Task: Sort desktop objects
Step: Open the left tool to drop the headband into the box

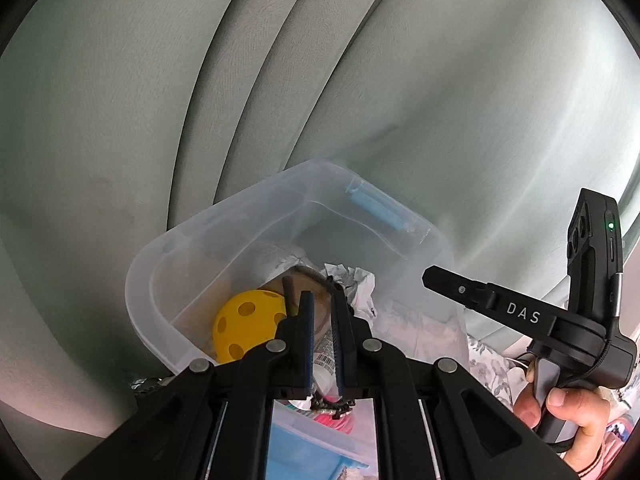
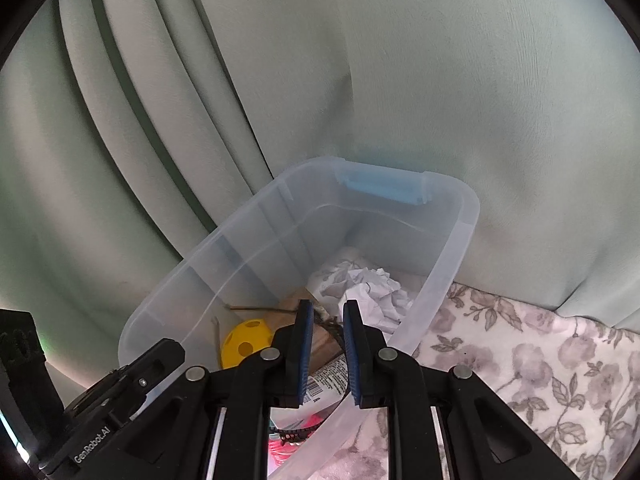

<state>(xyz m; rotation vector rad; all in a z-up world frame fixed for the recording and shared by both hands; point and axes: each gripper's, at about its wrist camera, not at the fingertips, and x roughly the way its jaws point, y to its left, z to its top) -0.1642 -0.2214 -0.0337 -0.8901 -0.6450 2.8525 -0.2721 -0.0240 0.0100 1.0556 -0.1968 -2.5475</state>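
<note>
Left wrist view: pale green curtain (image 1: 120,120) behind all.
Bin: clear plastic bin (image 2: 248,224) on floral cloth (image 2: 520,360), against the curtain.
Contents: crumpled paper (image 2: 368,292) at the far right wall; yellow holed ball (image 1: 244,324) at the near left corner.
Left gripper (image 1: 322,340): jaws narrowly parted, holding nothing, over the bin.
Right gripper (image 2: 328,354): jaws slightly apart, empty, above the bin's near edge.

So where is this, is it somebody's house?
Probably a home, maybe a bedroom or living room. Pale green curtains hang behind, a flowery cloth covers the surface, and a clear plastic bin holds odds and ends like a yellow holey ball and crumpled paper.
</note>
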